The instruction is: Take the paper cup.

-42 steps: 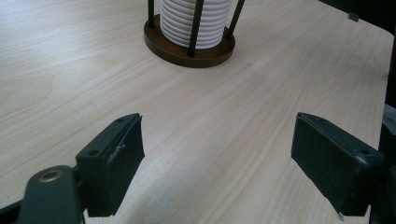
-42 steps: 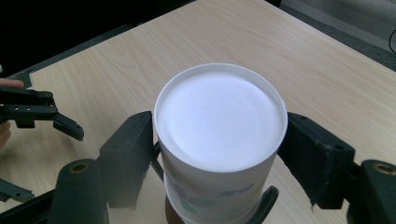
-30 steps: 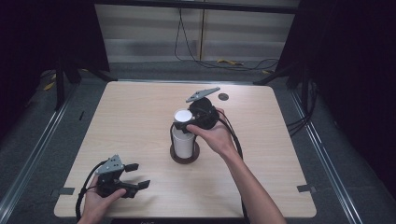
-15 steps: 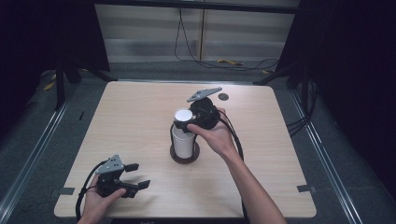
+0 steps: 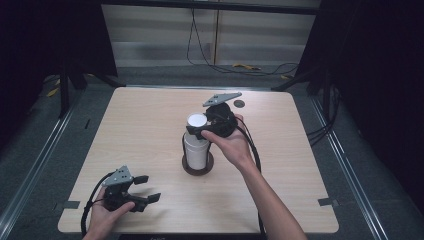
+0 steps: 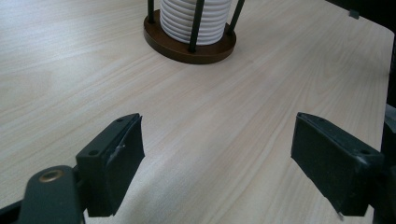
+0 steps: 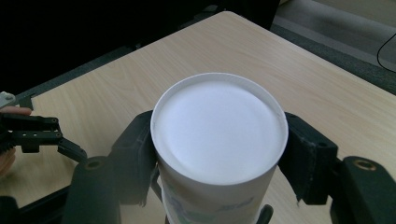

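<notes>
Stack of white cups (image 5: 197,142), upside down in a rack with a round brown base (image 5: 198,165) and dark upright rods (image 6: 196,25), standing at about the middle of the wooden table (image 5: 145,130). Flat white bottom of the top cup (image 7: 218,127) facing up, big in the right gripper view.

Right gripper (image 5: 204,131) up at the top of the stack, one black jaw on either side of that top cup, pads pressed against its wall just under the rim. Gripping the cup, by the look of it. Judged step: lifting one cup off the stack.

Left gripper (image 5: 142,187) well away from the rack, toward the near left corner of the table, low over the wood, jaws spread wide with nothing between them. Rack base and the ribbed rims of the lower cups visible ahead of it in the left gripper view.

Risks from here, as judgement only:
- Too hard a squeeze on a thin wall: cup buckling.
- Nested cups sticking: two or more coming up together.
- Pull off the vertical: cup catching on the rods, rack tipping, with nothing holding the base down.

Small dark disc (image 5: 239,103) beyond the rack near the far edge, not identifiable.
</notes>
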{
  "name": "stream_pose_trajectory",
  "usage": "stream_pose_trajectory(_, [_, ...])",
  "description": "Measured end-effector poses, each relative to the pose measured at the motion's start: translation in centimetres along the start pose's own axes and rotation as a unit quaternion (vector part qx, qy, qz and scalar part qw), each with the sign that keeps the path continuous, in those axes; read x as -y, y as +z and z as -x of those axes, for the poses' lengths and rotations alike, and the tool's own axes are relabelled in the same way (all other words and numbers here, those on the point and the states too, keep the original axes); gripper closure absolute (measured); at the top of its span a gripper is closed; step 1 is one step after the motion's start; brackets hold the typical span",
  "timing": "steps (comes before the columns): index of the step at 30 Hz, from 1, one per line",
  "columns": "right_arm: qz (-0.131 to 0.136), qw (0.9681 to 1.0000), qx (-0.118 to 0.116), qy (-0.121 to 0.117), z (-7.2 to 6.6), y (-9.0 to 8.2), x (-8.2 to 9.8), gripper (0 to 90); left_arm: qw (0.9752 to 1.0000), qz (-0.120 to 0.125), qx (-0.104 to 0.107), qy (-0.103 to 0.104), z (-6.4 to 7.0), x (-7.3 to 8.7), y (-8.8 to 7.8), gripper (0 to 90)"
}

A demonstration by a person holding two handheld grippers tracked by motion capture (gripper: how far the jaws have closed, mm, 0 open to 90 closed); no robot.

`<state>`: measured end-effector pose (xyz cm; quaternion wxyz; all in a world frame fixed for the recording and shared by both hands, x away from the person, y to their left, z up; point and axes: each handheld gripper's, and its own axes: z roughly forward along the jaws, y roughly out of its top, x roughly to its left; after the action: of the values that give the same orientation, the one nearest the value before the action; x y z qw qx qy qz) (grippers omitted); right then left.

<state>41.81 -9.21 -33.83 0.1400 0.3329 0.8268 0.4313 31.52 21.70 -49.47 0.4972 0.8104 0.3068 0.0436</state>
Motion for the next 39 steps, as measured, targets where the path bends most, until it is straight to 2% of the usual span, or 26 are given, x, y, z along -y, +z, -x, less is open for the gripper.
stream_pose_trajectory(13, [0.034,0.9994,-0.006,0.000,-0.1,-1.3,-1.1,36.0,1.0000,0.001,-0.001,0.000,-0.1,0.0,0.0,17.1])
stream_pose_trajectory(20, [0.042,0.9991,-0.007,0.001,0.1,-1.9,-1.1,36.6,1.0000,0.002,-0.002,-0.003,-0.2,0.1,0.1,17.1])
stream_pose_trajectory(23, [0.045,0.9990,-0.002,0.002,0.1,-2.2,-1.2,36.6,1.0000,-0.002,0.005,-0.008,-0.2,0.0,0.1,17.2])
stream_pose_trajectory(39, [0.086,0.9962,-0.010,0.011,0.4,-4.0,-1.8,36.7,0.9999,0.001,0.008,-0.015,-0.3,0.0,0.0,16.9])
